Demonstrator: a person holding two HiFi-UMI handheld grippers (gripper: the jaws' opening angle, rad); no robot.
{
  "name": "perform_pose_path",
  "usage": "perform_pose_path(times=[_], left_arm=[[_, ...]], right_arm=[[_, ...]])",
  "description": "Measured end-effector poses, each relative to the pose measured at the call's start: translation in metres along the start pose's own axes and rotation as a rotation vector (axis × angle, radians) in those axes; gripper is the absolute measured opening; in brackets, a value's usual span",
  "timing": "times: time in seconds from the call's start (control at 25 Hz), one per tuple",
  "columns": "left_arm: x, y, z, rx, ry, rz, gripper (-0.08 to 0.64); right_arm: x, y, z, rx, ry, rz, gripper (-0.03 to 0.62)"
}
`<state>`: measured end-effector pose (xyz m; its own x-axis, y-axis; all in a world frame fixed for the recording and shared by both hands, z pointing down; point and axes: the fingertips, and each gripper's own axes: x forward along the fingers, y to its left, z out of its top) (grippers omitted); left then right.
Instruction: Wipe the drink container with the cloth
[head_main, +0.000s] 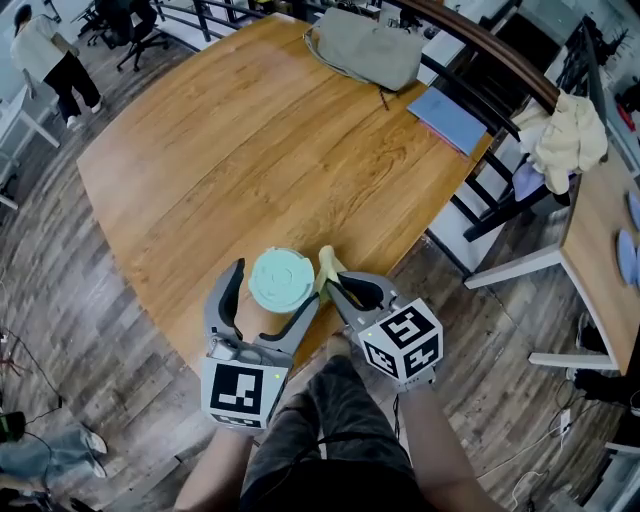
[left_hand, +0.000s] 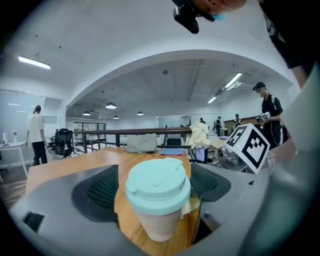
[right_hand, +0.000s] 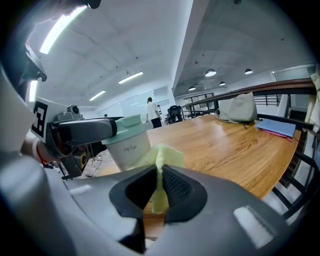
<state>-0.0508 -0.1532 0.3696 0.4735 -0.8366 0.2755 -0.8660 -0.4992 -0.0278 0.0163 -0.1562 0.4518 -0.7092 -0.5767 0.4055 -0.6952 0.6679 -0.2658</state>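
Jaws first: the left gripper (left_hand: 159, 186) stands wide, its two pads either side of the drink container (head_main: 281, 280), with a gap showing on both flanks, so it straddles the cup and is not pressing on it. The right gripper (right_hand: 159, 189) is clamped tight on the yellow cloth (right_hand: 163, 158), a fold of it sticking up between the pads.

The container, a pale cup with a mint-green lid (left_hand: 157, 180), stands upright near the front edge of the wooden worktop (head_main: 260, 150), just ahead of the person. The cloth hangs just beside its right side; from here I can't tell whether the fabric touches the wall of the cup.

By my reading this is the set-up for the wipe: cloth in hand, cup bracketed but not steadied. The next move looks to call for the left jaws to close gently on the cup so it doesn't slide or tip so near the edge, then for the right one to bring the cloth against the wall and lid and rub.
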Motion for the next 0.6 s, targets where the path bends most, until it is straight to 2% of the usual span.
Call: perform_pose_path(times=[0.16, 0.32, 0.44, 0.6], left_arm=[[0.006, -0.004, -0.001, -0.056, -0.003, 0.092, 0.45], [0.016, 0.001, -0.001, -0.057, 0.011, 0.168, 0.451], [0.023, 0.004, -0.006, -0.04, 0.031, 0.178, 0.451], [0.023, 0.004, -0.006, -0.033, 0.021, 0.149, 0.451]], right_arm=[[0.0, 0.002, -0.002, -0.025, 0.011, 0.0, 0.04], [-0.002, 0.0, -0.002, -0.034, 0.013, -0.002, 0.041], [-0.003, -0.001, -0.003, -0.035, 0.015, -0.001, 0.041], [-0.003, -0.003, -0.001, -0.034, 0.009, 0.0, 0.04]])
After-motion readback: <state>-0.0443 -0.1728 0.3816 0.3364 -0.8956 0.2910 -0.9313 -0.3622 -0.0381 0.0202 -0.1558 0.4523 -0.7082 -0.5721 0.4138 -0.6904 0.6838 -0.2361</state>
